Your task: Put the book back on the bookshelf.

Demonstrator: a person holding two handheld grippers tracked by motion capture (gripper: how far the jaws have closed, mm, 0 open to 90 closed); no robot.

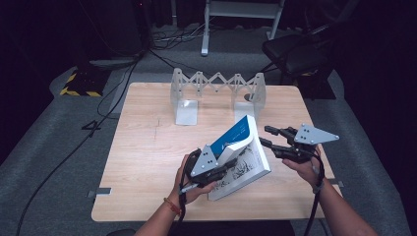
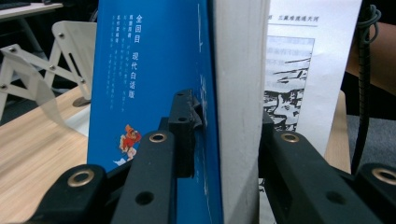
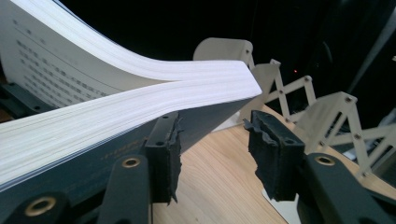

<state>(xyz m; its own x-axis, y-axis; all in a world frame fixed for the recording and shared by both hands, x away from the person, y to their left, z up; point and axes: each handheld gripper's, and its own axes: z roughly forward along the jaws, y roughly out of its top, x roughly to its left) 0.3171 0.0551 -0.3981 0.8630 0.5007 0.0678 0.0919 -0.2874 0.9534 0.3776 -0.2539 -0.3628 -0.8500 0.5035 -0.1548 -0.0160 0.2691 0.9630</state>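
The work looked about midway. The left gripper [image 1: 227,158] was clamped on a thick block of pages of the blue-covered book [image 1: 239,136], which stood propped open and tilted at lower centre of the high view, its lower edge on the wooden table [image 1: 147,162]. The right gripper [image 1: 268,135], just right of the book, had its jaws apart with nothing between them. At upper centre, the folding white book stand [image 1: 216,86] held nothing; placing the book there apparently remained.
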